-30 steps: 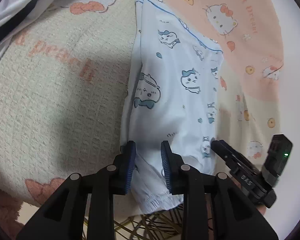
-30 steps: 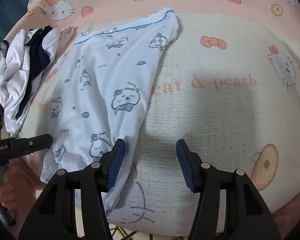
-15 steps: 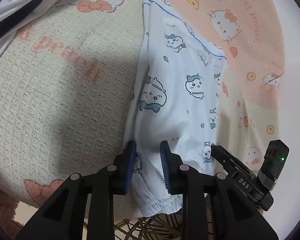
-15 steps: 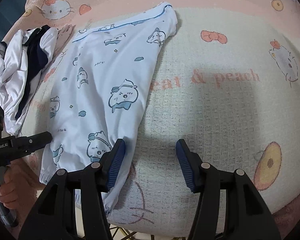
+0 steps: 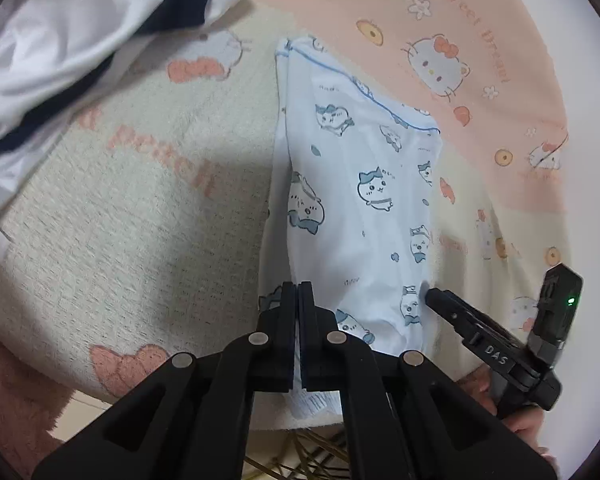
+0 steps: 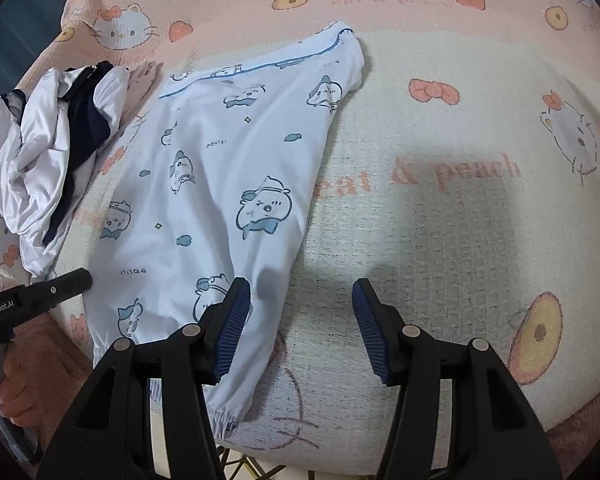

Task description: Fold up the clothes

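- The printed pyjama trousers (image 6: 236, 184) lie flat on the blanket (image 6: 440, 208), already doubled leg over leg; I judge the lengthwise fold done and the crosswise fold still to come.
- My left gripper (image 5: 299, 294) is pressed together, pinching the trousers near the cuff end at the blanket's near edge.
- My right gripper (image 6: 300, 312) stands spread; its left finger sits over the trouser edge, the other over bare blanket, gripping nothing.
- The white and navy garment (image 6: 48, 152) sits crumpled beside the trousers, unfolded, so more work remains.
- Only the left view shows the pinch itself; only the right view shows the whole crumpled garment and the elastic cuff (image 6: 224, 420).
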`<move>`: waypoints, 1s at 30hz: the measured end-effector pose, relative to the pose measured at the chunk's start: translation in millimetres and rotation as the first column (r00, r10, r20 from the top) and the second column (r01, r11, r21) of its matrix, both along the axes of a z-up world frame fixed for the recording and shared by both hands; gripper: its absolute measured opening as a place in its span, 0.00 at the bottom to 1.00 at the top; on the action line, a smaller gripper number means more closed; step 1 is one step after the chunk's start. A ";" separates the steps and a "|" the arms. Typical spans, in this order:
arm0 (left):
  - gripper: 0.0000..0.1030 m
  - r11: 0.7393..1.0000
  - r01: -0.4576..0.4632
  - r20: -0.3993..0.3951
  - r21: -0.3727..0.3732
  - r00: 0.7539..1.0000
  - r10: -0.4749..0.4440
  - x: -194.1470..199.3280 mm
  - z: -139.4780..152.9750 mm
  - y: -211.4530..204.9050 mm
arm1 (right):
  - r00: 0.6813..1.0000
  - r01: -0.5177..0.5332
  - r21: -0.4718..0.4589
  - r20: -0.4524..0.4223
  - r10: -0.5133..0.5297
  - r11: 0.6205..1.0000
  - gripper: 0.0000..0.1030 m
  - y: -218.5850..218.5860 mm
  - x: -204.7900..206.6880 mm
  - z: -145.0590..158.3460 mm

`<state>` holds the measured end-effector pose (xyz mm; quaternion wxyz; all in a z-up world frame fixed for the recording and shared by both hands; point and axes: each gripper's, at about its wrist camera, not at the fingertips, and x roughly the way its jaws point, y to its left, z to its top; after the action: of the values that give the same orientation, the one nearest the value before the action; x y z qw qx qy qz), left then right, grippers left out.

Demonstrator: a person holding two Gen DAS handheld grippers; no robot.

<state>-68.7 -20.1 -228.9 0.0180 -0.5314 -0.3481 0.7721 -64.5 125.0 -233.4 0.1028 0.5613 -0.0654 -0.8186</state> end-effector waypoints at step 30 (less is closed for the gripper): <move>0.17 0.968 0.131 -0.026 -0.213 0.990 -0.140 -3.2 17.5 19.6 | 0.996 -0.079 0.071 -0.040 0.082 0.994 0.55 -16.6 2.0 2.3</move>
<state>-71.9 -0.5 -211.4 0.0215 -0.5368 -0.2269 0.8124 -62.5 108.4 -231.1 0.1173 0.5491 -0.0120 -0.8274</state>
